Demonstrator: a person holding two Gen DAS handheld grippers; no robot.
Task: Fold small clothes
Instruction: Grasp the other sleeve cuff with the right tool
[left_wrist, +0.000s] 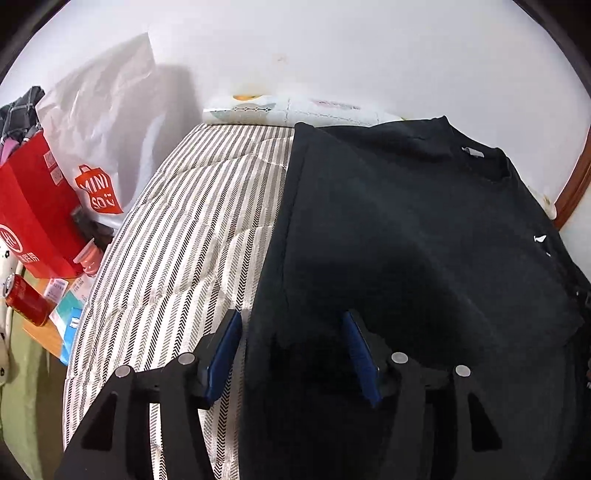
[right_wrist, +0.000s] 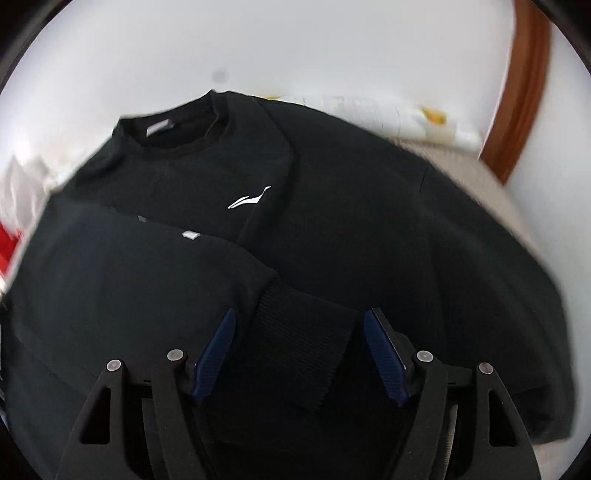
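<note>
In the left wrist view, a striped mattress (left_wrist: 177, 236) is running away toward a white wall (left_wrist: 332, 55), with a black sweatshirt (left_wrist: 406, 240) lying flat on its right half. The left gripper (left_wrist: 291, 354) is hanging spread over the sweatshirt's left edge, pinching nothing. At far left, a red bag (left_wrist: 33, 206), a white shopping bag (left_wrist: 103, 122) and a red can (left_wrist: 27, 301) are crowding the bedside.

In the right wrist view, the sweatshirt (right_wrist: 332, 229) is filling the mattress (right_wrist: 480, 177), one sleeve folded across its body. The right gripper (right_wrist: 299, 354) is standing spread, its pads flanking the ribbed cuff (right_wrist: 303, 343) without pressing. A wooden frame (right_wrist: 517, 92) is curving at far right.

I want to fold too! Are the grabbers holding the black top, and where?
No. Both the left gripper and right gripper are open above the black sweatshirt.
</note>
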